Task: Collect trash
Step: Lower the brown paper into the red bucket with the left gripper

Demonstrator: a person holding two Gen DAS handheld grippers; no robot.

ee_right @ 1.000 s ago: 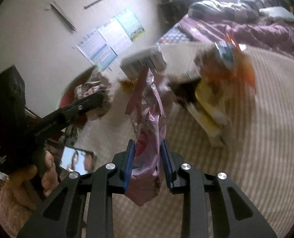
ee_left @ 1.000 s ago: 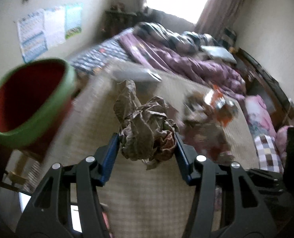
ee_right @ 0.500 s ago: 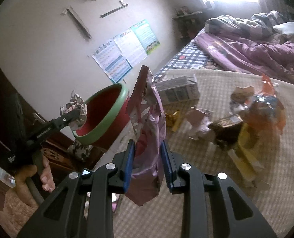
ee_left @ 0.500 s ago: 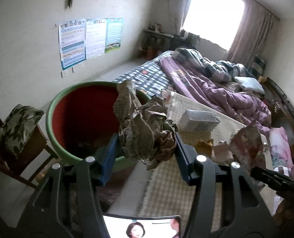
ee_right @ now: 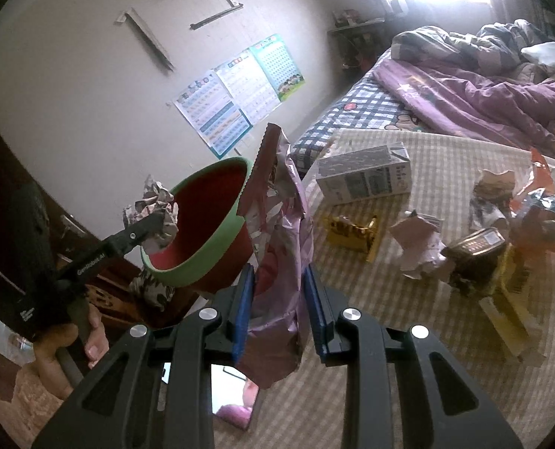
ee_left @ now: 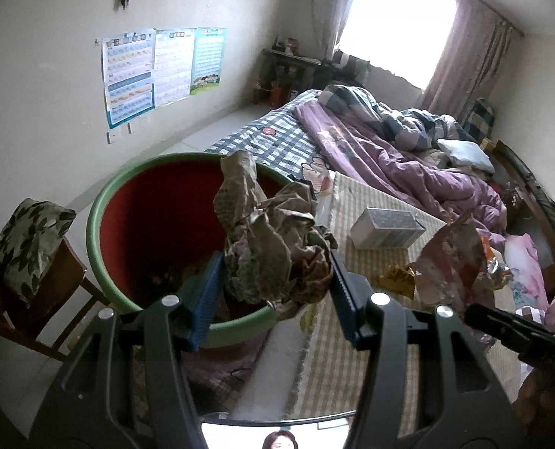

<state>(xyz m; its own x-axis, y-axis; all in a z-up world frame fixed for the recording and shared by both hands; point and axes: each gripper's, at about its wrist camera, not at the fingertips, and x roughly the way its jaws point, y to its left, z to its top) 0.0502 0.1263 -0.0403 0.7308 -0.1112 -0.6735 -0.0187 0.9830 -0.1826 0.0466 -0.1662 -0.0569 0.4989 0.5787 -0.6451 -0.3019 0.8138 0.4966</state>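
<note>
Disposal stage, judged from the layout: both loads were carried at the bin and none had yet been dropped.

Bin (ee_left: 105,220): a round tub, red inside with a green rim, was set at the edge of the woven mat (ee_left: 367,202), beside a chair with a leaf-print cushion (ee_left: 27,239). Some dark scraps were seen at its bottom.

Left gripper (ee_left: 273,292): its jaws were clamped on a crumpled wad of printed paper (ee_left: 273,247), grey-brown and tightly balled, one loose flap standing upward. The wad was held at the near rim of the bin, partly over its mouth. The next move was judged to call for a short advance over the red interior and a parting of the jaws; a light, springy wad might cling to a pad and need a shake.

Right gripper (ee_right: 279,303): its jaws were pressed on a flattened pink foil snack bag (ee_right: 281,247), serrated top edge upward and a torn silver lining showing. It was held short of the bin, which lay to its left, so a longer reach leftward was judged necessary.

Remaining on the mat: a grey carton (ee_right: 363,179), a gold wrapper (ee_right: 352,232), a crumpled white paper (ee_right: 419,243) and an orange foil bag (ee_right: 539,209), all uncollected.
</note>
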